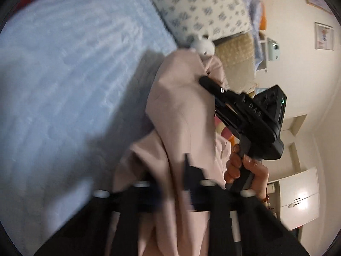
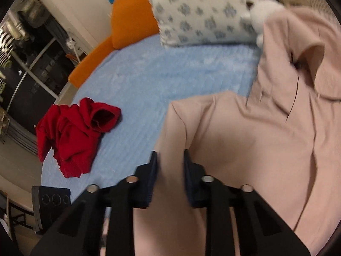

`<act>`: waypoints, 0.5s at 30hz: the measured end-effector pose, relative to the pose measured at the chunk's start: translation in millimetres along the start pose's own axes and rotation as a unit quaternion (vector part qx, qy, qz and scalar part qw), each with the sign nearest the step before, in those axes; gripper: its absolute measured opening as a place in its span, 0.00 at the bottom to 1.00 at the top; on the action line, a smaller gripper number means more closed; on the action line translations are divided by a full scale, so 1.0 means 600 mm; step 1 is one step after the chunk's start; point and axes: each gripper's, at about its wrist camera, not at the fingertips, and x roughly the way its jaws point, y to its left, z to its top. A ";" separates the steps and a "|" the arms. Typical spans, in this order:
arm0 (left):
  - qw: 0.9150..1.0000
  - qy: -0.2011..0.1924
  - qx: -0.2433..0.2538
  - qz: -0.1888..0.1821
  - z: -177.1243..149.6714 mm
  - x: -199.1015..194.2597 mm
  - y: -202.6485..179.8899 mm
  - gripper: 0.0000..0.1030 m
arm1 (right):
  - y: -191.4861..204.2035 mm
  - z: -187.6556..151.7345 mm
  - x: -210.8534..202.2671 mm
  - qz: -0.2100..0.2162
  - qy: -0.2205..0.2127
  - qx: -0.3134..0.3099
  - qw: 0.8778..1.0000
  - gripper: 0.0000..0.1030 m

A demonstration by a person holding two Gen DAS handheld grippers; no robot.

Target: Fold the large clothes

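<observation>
Bedding (image 2: 149,81) in pale blue fills the left of both views, and a crumpled red garment (image 2: 72,136) is seen lying on it in the right wrist view, well apart from the work. Further right, the pink garment (image 2: 245,149) is found partly lifted off the bed, draped in loose folds in front of a patterned pillow (image 2: 204,10). The left gripper (image 1: 170,170) is clenched on a hanging fold of it. The right gripper (image 2: 170,168) is likewise closed onto an edge of the same cloth, which is pinched between its pads. The fabric is judged soft, light and limp, likely to sag and slide wherever it is unsupported. A firm hold is best taken at seams, shoulders or hem corners, where the layers are thicker and the cloth can be pulled flat.
</observation>
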 end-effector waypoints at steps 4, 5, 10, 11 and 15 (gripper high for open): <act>0.998 -0.059 0.012 0.017 0.009 -0.033 -0.010 0.08 | 0.006 0.008 -0.032 0.012 -0.037 0.004 0.999 0.03; 0.997 -0.077 0.013 0.024 0.008 -0.044 -0.012 0.08 | -0.001 0.010 -0.042 0.013 -0.053 0.013 0.998 0.03; 0.997 -0.070 0.011 0.028 0.014 -0.050 0.028 0.11 | -0.030 -0.012 -0.028 0.013 0.003 0.046 0.999 0.21; 0.998 -0.062 0.011 0.031 0.014 -0.049 0.037 0.14 | -0.030 -0.025 -0.030 0.018 0.015 0.047 0.999 0.61; 0.998 -0.046 0.015 0.032 0.011 -0.047 0.050 0.33 | 0.014 -0.151 -0.104 0.017 0.065 -0.036 0.997 0.81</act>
